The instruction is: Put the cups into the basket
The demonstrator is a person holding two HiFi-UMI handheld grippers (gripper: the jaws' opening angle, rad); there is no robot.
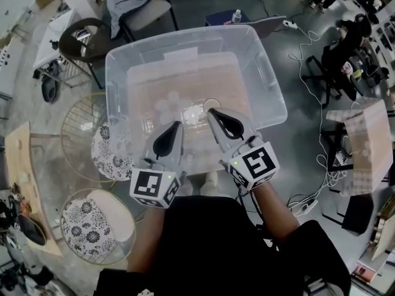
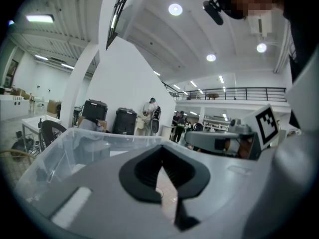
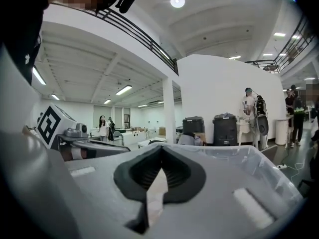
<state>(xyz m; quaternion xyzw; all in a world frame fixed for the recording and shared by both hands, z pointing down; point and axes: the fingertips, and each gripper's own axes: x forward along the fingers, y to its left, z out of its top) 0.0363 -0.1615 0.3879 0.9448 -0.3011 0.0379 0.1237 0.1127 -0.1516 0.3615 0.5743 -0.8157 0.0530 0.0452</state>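
Grey floor (image 1: 308,17) surrounds the clear bin (image 1: 271,73); over it my left gripper (image 1: 174,133) and right gripper (image 1: 218,118) sit pressed together, empty.

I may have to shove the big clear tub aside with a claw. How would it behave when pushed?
The clear tub looks thin-walled and see-through, so it is probably light for its size, and its rim may flex under a push. It seems to hold little, so it would likely slide readily. Being wide and low, it is unlikely to tip.
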